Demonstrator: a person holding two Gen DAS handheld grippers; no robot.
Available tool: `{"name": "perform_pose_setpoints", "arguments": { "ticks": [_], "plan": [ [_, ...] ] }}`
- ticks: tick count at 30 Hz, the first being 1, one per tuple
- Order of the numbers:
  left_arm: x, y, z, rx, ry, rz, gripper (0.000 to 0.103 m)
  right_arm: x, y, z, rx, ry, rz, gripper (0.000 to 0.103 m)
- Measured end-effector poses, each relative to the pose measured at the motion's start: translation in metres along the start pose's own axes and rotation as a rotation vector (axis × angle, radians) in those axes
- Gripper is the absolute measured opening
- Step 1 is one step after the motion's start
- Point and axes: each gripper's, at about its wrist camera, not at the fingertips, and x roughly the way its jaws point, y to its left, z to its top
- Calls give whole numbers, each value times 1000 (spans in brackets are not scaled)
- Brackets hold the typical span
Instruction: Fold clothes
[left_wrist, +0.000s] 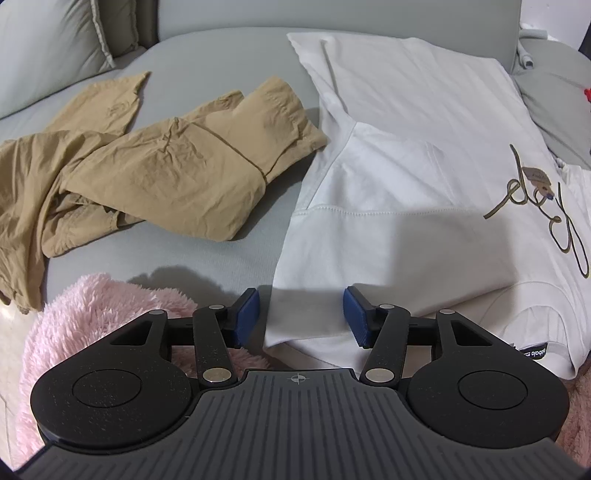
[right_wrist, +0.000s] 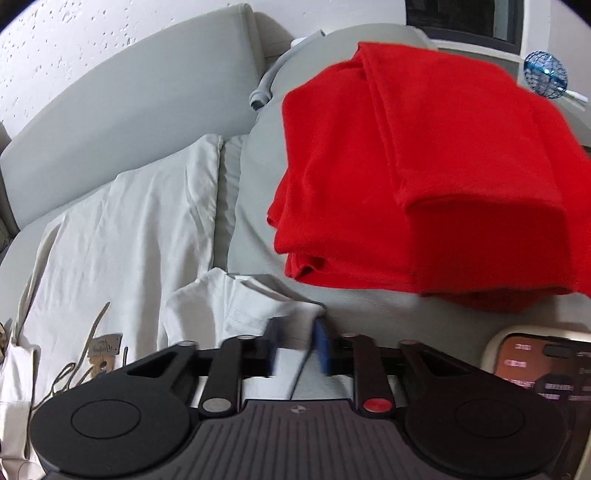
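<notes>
Left wrist view: pink fluffy blanket (left_wrist: 99, 314) is lying at lower left, w/ crumpled tan trousers (left_wrist: 155, 166) sprawling across the grey bed (left_wrist: 221, 66) at centre left. The left claw (left_wrist: 301, 317) is sitting at bottom centre, blue pads (left_wrist: 246, 315) standing well apart, w/ the lower edge of the white T-shirt (left_wrist: 406, 166) lying between them but not pinched. The shirt is spreading over centre and right of frame, one sleeve folded in, script print (left_wrist: 539, 206) showing at far right.

Right wrist view: same white T-shirt (right_wrist: 129, 236) is lying at left on the bed (right_wrist: 258, 206), its print (right_wrist: 99, 350) at lower left. At bottom centre the right claw (right_wrist: 297, 345) is clamping a fold of the white shirt fabric; pads blurred, but cloth is sitting between them. A folded red garment (right_wrist: 424, 177) is resting on a grey cushion (right_wrist: 369, 306) at upper right. A phone screen (right_wrist: 543, 365) is glowing at lower right, & a blue wire ball (right_wrist: 546, 75) is sitting at far upper right.
</notes>
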Motion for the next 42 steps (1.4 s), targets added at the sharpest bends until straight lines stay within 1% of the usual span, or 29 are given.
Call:
{"name": "perform_pose_setpoints", "arguments": {
  "ticks": [1, 4, 6, 7, 9, 11, 14, 16, 17, 18, 19, 20, 21, 22, 23, 24, 25, 27, 28, 29, 31, 33, 34, 37, 39, 40, 42],
  "plan": [
    [0, 0, 0, -4, 0, -3, 57, -5, -1, 0, 2, -11, 2, 3],
    [1, 2, 0, -14, -1, -14, 57, -32, 5, 4, -17, -87, -10, 3],
    [1, 4, 0, -22, -2, -25, 57, -54, 18, 4, -56, -142, 3, 2],
    [1, 5, 0, -28, -3, -31, 57, -67, 27, 3, -84, -169, 13, 2],
    [0, 8, 0, -43, -2, -44, 57, -82, 48, -2, -153, -190, 40, 2],
    [1, 10, 0, -52, -3, -52, 57, -92, 77, -18, -295, -181, 53, 2],
    [1, 10, 1, -51, -4, -56, 57, -105, 123, -46, -525, -161, 69, 2],
    [1, 10, 1, -52, -5, -60, 57, -103, 144, -65, -639, -127, 63, 2],
    [2, 11, 2, -54, -4, -62, 57, -96, 157, -80, -712, -86, 58, 3],
    [2, 11, 2, -56, -4, -64, 57, -84, 171, -93, -780, -24, 57, 3],
    [2, 11, 2, -59, -4, -67, 57, -75, 177, -99, -811, 20, 57, 5],
    [2, 12, 1, -61, -4, -69, 57, -66, 182, -108, -832, 81, 56, 13],
    [2, 12, 1, -62, -5, -70, 57, -61, 186, -119, -833, 135, 63, 18],
    [2, 13, 1, -63, -5, -72, 57, -60, 187, -124, -824, 156, 74, 24],
    [1, 14, 0, -64, -6, -76, 57, -63, 187, -127, -798, 170, 104, 28],
    [1, 15, 0, -67, -7, -79, 57, -68, 186, -129, -755, 185, 143, 30],
    [1, 16, 0, -70, -7, -81, 57, -70, 185, -129, -726, 193, 163, 32],
    [1, 16, 1, -73, -7, -82, 57, -73, 180, -126, -643, 197, 182, 33],
    [1, 15, 1, -72, -9, -81, 57, -75, 173, -121, -592, 191, 178, 33],
    [0, 14, 1, -66, -14, -81, 57, -74, 170, -117, -549, 188, 171, 33],
    [-4, 9, 0, -37, -39, -82, 56, -65, 157, -106, -425, 182, 149, 32],
    [-14, -1, -1, 22, -88, -82, 56, -55, 131, -88, -228, 173, 99, 23],
    [-18, -7, -1, 53, -108, -84, 56, -51, 122, -81, -172, 162, 72, 16],
    [-21, -20, -2, 119, -125, -85, 56, -36, 114, -67, -127, 131, 4, 17],
    [-18, -30, -1, 160, -124, -80, 56, -20, 109, -54, -67, 104, -31, 23],
    [-17, -34, -1, 181, -124, -77, 56, -15, 108, -50, -47, 98, -37, 25],
    [-14, -42, -2, 215, -117, -70, 56, 0, 107, -42, 11, 84, -42, 27]
  ]
}}
